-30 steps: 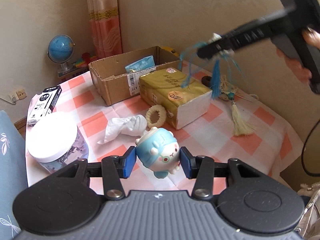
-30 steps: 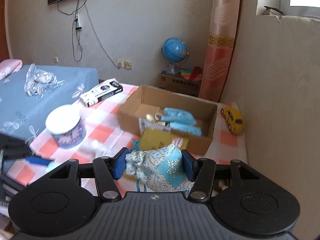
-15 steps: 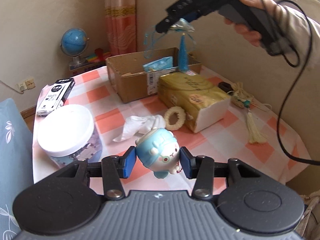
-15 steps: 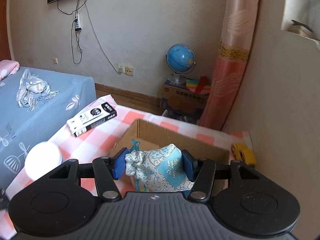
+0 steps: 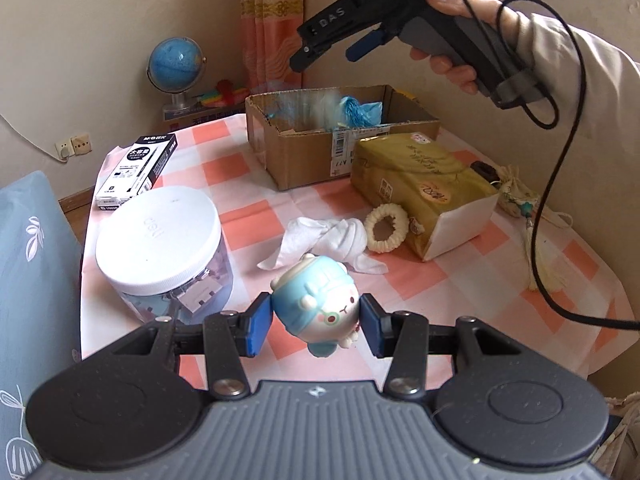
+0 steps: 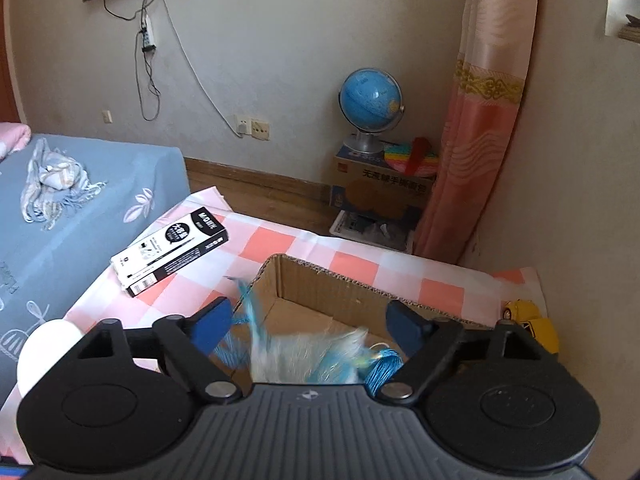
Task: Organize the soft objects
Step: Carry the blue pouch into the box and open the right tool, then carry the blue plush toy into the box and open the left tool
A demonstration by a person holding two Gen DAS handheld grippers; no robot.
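My left gripper (image 5: 316,322) is shut on a blue and white plush toy (image 5: 316,312), held above the near edge of the checked table. My right gripper (image 6: 308,326) is open above the cardboard box (image 6: 320,292); it also shows in the left wrist view (image 5: 316,46). A blue sequined pouch with tassels (image 6: 312,354) is falling, blurred, into the box (image 5: 340,140). A white cloth (image 5: 324,240), a cream scrunchie (image 5: 386,228) and a beige tasselled pouch (image 5: 516,196) lie on the table.
A yellow tissue pack (image 5: 424,188) lies beside the box. A white-lidded jar (image 5: 160,236) and a black pen box (image 5: 136,172) are at the left. A yellow toy car (image 6: 532,324) sits by the wall. A bed (image 6: 80,208) and globe (image 6: 370,100) are beyond.
My right gripper opened over the box and let go of the blue pouch, which is dropping in. My left gripper still holds the plush toy.
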